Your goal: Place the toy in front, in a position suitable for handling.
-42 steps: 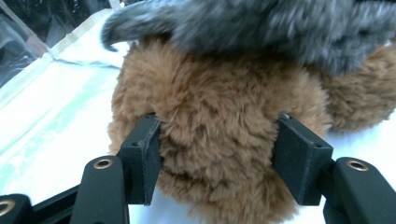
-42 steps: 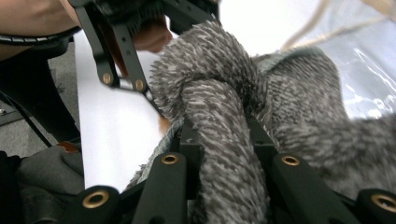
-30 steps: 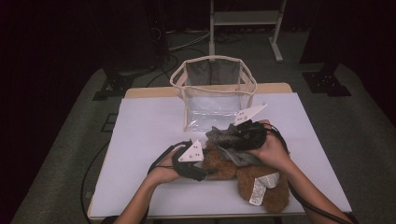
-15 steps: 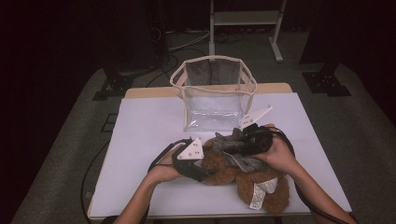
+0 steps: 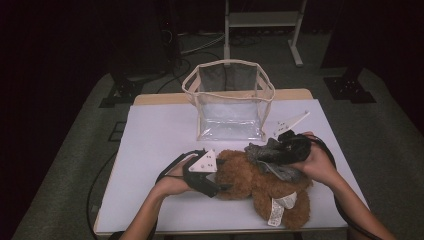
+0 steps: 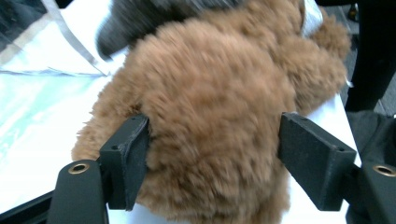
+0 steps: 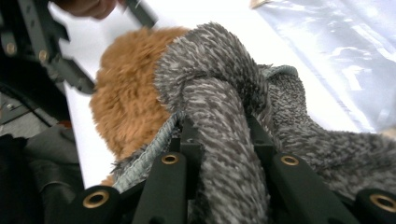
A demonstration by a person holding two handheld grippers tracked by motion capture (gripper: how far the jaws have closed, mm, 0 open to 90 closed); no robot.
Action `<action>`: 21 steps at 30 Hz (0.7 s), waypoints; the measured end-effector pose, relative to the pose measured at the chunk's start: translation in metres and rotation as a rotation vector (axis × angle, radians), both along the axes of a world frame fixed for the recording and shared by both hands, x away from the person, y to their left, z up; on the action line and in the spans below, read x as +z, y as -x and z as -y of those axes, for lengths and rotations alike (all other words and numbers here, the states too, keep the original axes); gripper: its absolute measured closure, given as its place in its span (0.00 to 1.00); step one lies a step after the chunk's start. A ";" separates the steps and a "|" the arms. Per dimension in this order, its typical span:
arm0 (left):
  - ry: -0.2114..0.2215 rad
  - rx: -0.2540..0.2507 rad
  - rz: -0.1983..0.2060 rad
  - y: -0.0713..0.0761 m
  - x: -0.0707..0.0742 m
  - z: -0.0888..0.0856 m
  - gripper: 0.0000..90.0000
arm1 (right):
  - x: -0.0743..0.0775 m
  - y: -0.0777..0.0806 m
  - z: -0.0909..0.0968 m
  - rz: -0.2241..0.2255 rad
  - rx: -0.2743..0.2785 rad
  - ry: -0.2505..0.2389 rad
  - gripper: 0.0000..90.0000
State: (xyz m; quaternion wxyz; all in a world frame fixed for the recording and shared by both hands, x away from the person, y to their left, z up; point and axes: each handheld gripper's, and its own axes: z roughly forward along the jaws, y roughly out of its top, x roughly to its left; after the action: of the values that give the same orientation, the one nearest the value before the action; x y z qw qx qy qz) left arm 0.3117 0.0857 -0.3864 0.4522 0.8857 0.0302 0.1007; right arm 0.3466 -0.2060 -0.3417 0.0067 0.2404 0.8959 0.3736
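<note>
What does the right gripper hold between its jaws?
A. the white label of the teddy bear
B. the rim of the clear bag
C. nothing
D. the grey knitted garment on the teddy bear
D: in the right gripper view, the right gripper is shut on a fold of the grey knitted garment over the brown teddy bear.

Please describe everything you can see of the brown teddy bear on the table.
The brown teddy bear is a soft toy of shaggy tan plush, lying on the white table in front of the clear bag. A white label hangs near its legs. It wears a grey knitted garment, which the right gripper pinches. The left gripper sits around its head; the jaws have just been opening, one touching the fur.
</note>
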 end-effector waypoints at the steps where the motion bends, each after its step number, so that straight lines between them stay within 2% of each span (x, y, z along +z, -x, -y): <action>1: 0.033 0.000 -0.003 -0.001 0.004 0.000 0.28 | -0.001 0.002 -0.002 -0.011 0.008 -0.017 0.82; 3: 0.049 0.001 -0.009 -0.002 0.007 0.001 0.26 | -0.005 0.005 -0.009 -0.031 0.038 -0.046 0.82; 5: 0.052 -0.007 -0.008 -0.004 0.009 0.004 0.24 | -0.007 0.007 -0.013 -0.039 0.055 -0.053 0.82; 7: 0.021 -0.014 -0.009 -0.005 0.007 0.010 0.24 | -0.008 0.011 -0.020 -0.040 0.080 -0.060 0.82; 8: -0.006 -0.021 -0.009 -0.005 0.005 0.013 0.26 | -0.005 0.013 -0.020 -0.017 0.070 -0.053 0.82; 10: -0.029 -0.027 0.011 -0.002 0.000 0.016 0.26 | -0.004 0.013 -0.019 -0.008 0.068 -0.057 0.82; 12: -0.026 -0.027 0.007 -0.001 -0.001 0.016 0.27 | 0.003 0.013 -0.005 0.004 0.047 -0.077 0.82; 13: -0.032 -0.026 0.009 -0.001 0.000 0.016 0.27 | 0.003 0.013 -0.005 0.004 0.047 -0.077 0.82; 16: -0.031 -0.025 0.008 -0.003 -0.001 0.014 0.26 | 0.013 0.018 0.012 0.026 0.020 -0.083 0.82; 17: -0.023 -0.024 0.011 -0.004 -0.001 0.013 0.26 | 0.019 0.023 0.024 0.035 -0.001 -0.087 0.82; 19: -0.021 -0.022 0.013 -0.005 0.000 0.012 0.26 | 0.022 0.025 0.031 0.043 -0.012 -0.087 0.82; 20: -0.009 -0.007 0.010 -0.008 0.001 0.009 0.21 | 0.023 0.029 0.043 0.045 -0.040 -0.087 0.82; 21: -0.009 -0.007 0.010 -0.008 0.001 0.009 0.20 | 0.023 0.029 0.043 0.045 -0.040 -0.087 0.82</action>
State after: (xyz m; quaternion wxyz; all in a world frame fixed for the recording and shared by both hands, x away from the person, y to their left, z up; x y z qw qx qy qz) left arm 0.3196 0.0767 -0.3856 0.4487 0.8873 0.0246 0.1038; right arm 0.3177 -0.2493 -0.3185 0.0238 0.2499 0.8735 0.4171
